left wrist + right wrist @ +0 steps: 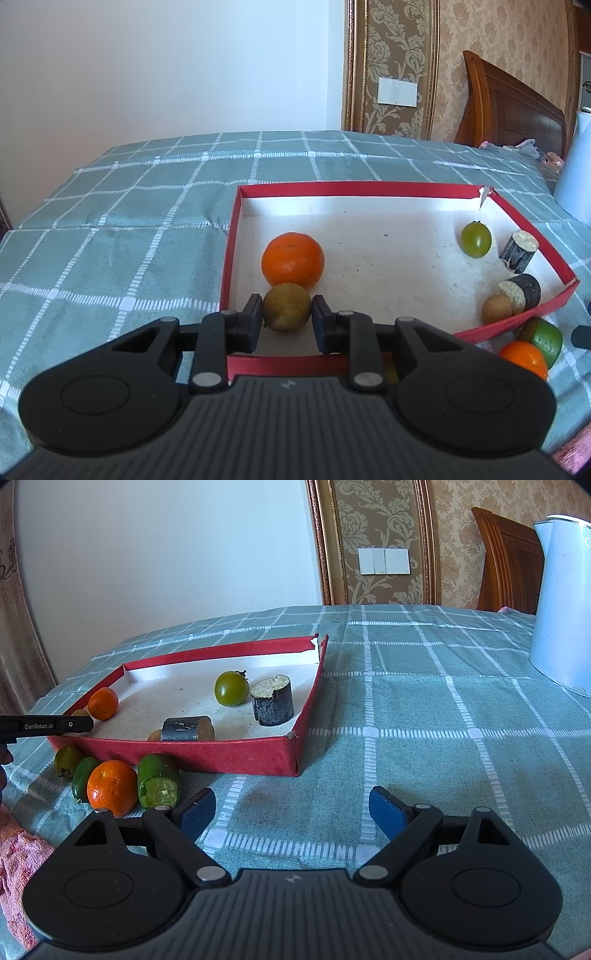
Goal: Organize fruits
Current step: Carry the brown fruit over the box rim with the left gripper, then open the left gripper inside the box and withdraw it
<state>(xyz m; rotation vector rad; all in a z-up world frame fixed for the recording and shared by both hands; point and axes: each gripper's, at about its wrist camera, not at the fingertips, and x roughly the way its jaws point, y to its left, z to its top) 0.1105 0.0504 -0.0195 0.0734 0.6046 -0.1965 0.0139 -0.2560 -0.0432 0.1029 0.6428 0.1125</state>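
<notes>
Left gripper [287, 313] has its two black pads clamped on a small brownish-green round fruit [287, 307], one pad on each side at the widest part, so it's properly gripped across the middle. The fruit sits low over the near-left corner of the red box [354, 191], and I honestly can't tell if it's resting on the white floor or hanging just above it.

Right behind the held fruit, touching it or as good as, is an orange [293, 260]. Way off to the right of that gripper, at the far side of the box, there's a green tomato [476, 239], two dark cut cylinder chunks with pale ends [519, 251] and another little brown fruit [496, 308].

My guess on handling: it's small, light and firm-skinned, round enough to squirt out if the pads sit off-centre, so the middle grip looks like the right call. Probably bruises if squeezed hard. Letting go next to the orange might make it roll.

Right gripper [291, 812] is spread wide with nothing between its blue pads, hanging over the checked cloth [424, 709]. Just to its left, outside the box's near wall, is a little pile: a second orange [112, 787], a cut green cucumber piece [159, 781], another green piece and a small greenish tomato. Far right stands a white kettle [561, 605].
</notes>
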